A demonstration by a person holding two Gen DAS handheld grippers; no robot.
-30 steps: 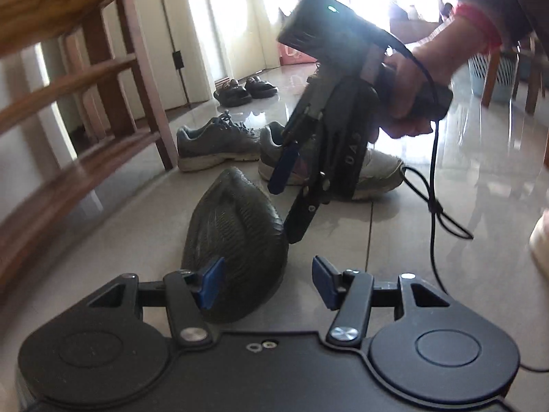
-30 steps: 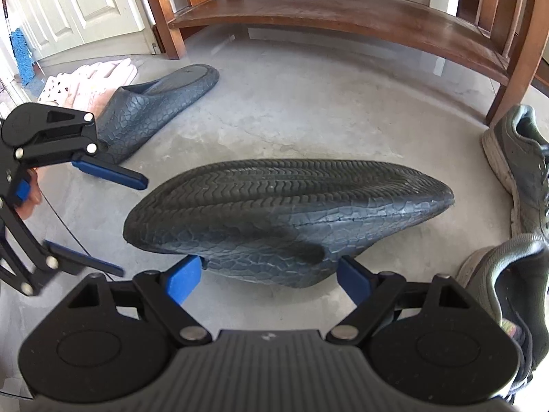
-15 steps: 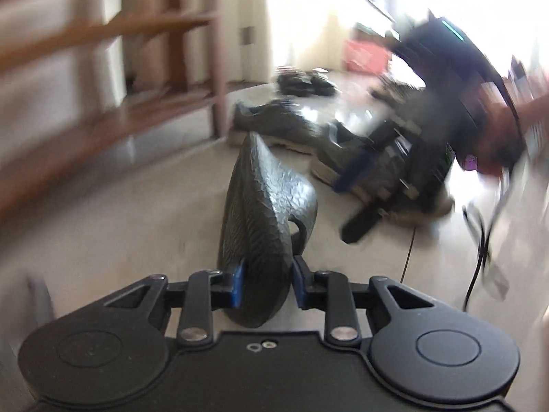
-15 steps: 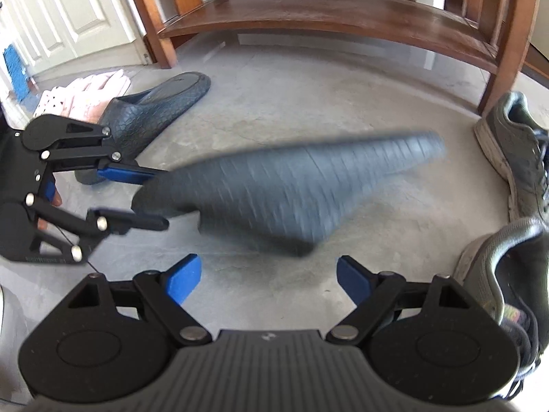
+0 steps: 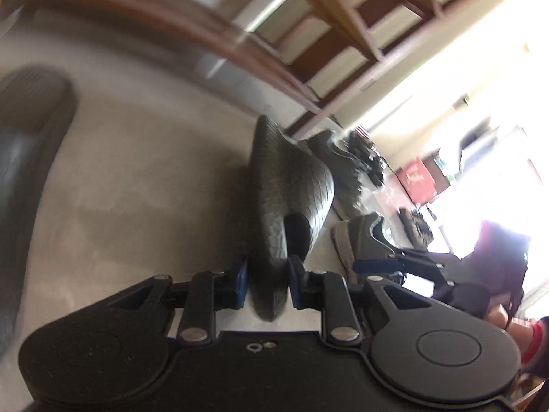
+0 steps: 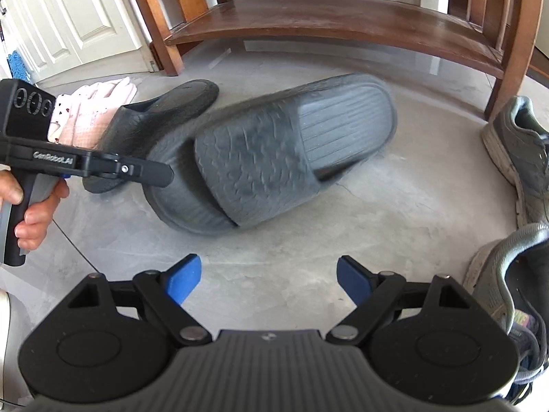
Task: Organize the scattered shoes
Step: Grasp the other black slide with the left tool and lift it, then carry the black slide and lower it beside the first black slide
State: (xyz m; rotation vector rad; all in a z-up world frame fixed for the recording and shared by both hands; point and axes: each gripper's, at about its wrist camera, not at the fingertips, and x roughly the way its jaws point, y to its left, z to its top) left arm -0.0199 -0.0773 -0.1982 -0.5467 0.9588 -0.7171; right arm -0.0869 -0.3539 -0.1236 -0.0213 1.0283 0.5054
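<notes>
Grey floor (image 6: 274,240): second slipper (image 6: 164,116) and sneakers (image 6: 518,147) flank the left gripper (image 5: 266,279), closing on the slipper (image 6: 271,151), now flipped strap-up; right gripper (image 6: 269,279) wide, empty.

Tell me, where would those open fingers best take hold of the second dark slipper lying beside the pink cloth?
Probably at the sole's edge near the heel, coming in from the near side. The second dark slipper lies flat, its thin heel rim free and facing the camera, narrow enough for the open right gripper. The toe end points toward the wooden rack, which crowds that side. The left gripper is closing on the other slipper.
</notes>
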